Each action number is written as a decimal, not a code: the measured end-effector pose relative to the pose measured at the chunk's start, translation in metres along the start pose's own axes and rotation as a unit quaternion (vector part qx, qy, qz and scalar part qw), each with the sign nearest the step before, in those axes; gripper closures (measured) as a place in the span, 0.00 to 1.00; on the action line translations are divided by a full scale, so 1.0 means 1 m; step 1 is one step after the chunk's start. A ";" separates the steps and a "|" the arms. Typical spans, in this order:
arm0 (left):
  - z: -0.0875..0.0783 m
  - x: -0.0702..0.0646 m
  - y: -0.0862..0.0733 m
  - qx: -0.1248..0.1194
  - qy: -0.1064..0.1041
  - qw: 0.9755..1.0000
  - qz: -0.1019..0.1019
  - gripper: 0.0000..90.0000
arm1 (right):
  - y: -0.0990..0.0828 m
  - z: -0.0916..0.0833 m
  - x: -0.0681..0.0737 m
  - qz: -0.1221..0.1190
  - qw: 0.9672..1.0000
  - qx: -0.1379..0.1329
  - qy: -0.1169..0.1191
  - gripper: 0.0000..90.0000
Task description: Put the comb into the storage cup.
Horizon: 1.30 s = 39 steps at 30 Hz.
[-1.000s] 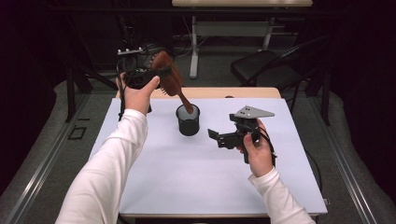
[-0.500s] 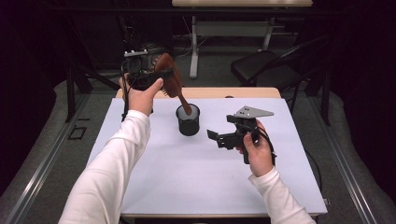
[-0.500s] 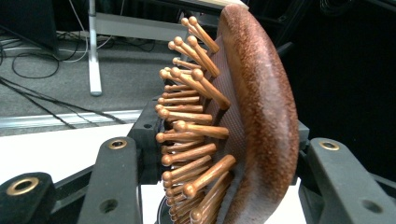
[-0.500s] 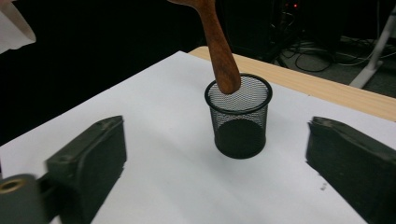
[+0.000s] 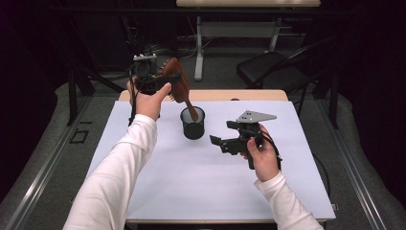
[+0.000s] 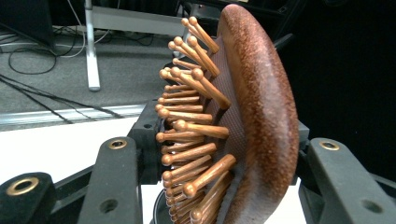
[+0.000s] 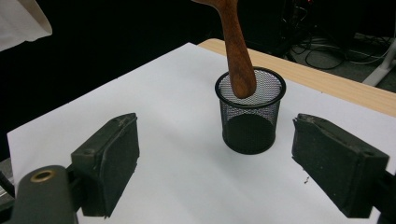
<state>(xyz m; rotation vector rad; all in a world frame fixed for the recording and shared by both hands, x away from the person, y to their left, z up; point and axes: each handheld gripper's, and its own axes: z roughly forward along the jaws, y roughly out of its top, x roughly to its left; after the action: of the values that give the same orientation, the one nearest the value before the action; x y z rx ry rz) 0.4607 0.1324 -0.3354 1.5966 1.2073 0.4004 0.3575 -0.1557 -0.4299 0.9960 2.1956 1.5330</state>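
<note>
A brown wooden hairbrush (image 5: 174,80) is held tilted above the table's back. My left gripper (image 5: 165,84) is shut on its head. In the left gripper view the jaws clamp the brush (image 6: 261,116) from both sides, bristles pointing left. Its handle (image 7: 238,51) slants down, and the tip sits in the mouth of a black mesh cup (image 5: 193,124) that stands upright on the white sheet. My right gripper (image 5: 219,143) hovers right of the cup, pointing at the cup (image 7: 251,119). It is open, its jaws have just been closing a little, and nothing is between them.
The white sheet (image 5: 191,187) covers most of a wooden table whose far edge (image 5: 239,95) shows behind the cup. Beyond the table stand a black chair (image 5: 268,69) and a white desk leg (image 5: 198,48). Cables lie on the floor.
The left hand with the brush has shifted only slightly, and the handle's tip stays at the cup. The right hand has kept still.
</note>
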 end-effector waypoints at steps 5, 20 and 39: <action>0.003 0.000 -0.004 0.002 0.002 1.000 0.001 0.55 | 0.000 -0.002 -0.001 0.002 1.000 -0.004 -0.007 0.16; 0.018 -0.003 -0.010 0.017 0.016 1.000 0.014 0.55 | 0.000 -0.004 -0.004 0.007 1.000 -0.009 -0.012 0.16; 0.037 -0.008 -0.022 0.045 0.012 0.998 0.042 0.55 | 0.000 -0.007 -0.007 0.010 1.000 -0.014 -0.017 0.16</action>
<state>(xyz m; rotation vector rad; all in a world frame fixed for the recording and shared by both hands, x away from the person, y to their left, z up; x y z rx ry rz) 0.4747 0.1051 -0.3666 1.7290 1.1933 0.4239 0.3586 -0.1655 -0.4280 1.0312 2.1424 1.5400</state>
